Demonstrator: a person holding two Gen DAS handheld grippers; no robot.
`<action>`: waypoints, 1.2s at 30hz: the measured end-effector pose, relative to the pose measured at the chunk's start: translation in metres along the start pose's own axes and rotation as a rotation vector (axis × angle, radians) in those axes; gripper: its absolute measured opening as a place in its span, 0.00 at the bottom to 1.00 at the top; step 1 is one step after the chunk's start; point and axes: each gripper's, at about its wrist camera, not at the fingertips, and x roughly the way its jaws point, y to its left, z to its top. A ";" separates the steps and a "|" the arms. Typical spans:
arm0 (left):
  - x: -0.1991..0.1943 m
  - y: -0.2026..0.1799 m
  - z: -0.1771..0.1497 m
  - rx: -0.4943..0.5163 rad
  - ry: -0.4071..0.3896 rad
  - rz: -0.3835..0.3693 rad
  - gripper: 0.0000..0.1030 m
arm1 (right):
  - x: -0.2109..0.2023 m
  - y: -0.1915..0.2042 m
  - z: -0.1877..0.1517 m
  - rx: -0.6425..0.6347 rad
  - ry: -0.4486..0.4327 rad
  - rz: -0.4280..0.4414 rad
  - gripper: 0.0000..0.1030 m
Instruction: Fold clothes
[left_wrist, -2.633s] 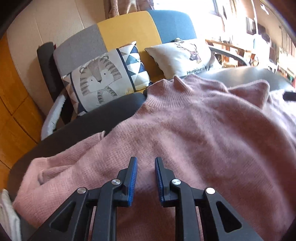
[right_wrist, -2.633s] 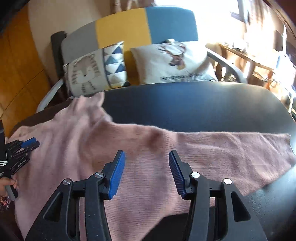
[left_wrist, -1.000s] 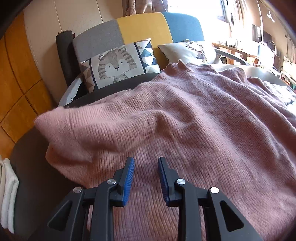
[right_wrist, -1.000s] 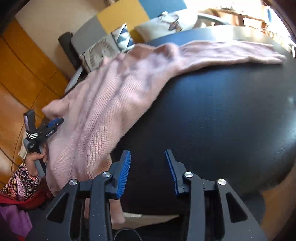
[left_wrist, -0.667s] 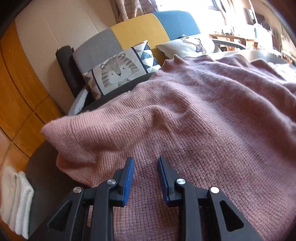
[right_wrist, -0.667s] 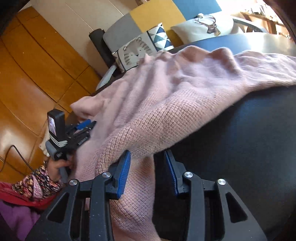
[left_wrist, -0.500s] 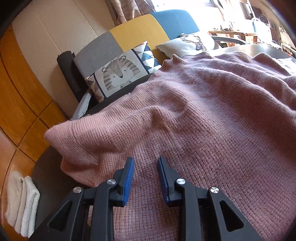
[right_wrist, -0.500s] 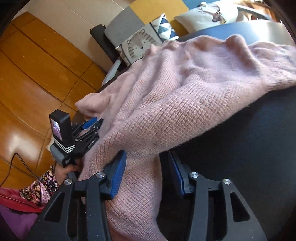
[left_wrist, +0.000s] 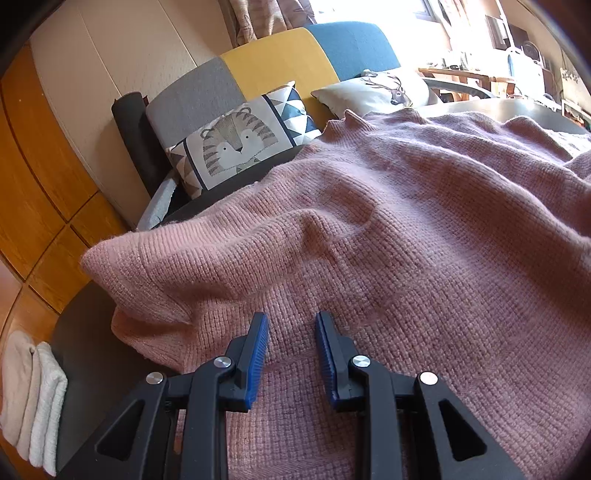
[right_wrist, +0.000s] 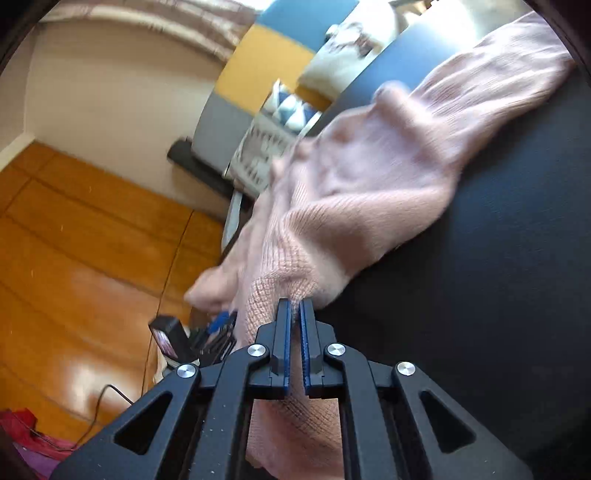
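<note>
Pinching one pink sweater (right_wrist: 354, 206): right gripper (right_wrist: 294, 306), apparently; two cushions behind.

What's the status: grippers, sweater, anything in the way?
Right gripper shut on sweater hem. Left gripper open, jaws over the knit, nothing held. Sweater spread on table, unfolded. Nothing in the way.

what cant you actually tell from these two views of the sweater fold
- Right wrist view: motion blur smears the sweater and cushions; the knit edge in the right gripper can't be identified.
- Left wrist view: the left gripper hides the fabric beneath it, so contact is unclear.
- Left wrist view: window glare washes out the desk.
</note>
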 end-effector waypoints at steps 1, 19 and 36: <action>0.000 0.001 0.000 -0.004 0.001 -0.004 0.26 | -0.018 -0.002 0.000 0.013 -0.045 -0.012 0.00; 0.004 -0.009 0.010 0.075 0.002 0.011 0.26 | 0.038 0.010 -0.016 -0.238 0.233 0.075 0.64; 0.009 -0.006 0.007 0.126 -0.026 -0.010 0.27 | 0.005 0.022 0.021 -0.237 0.168 -0.199 0.14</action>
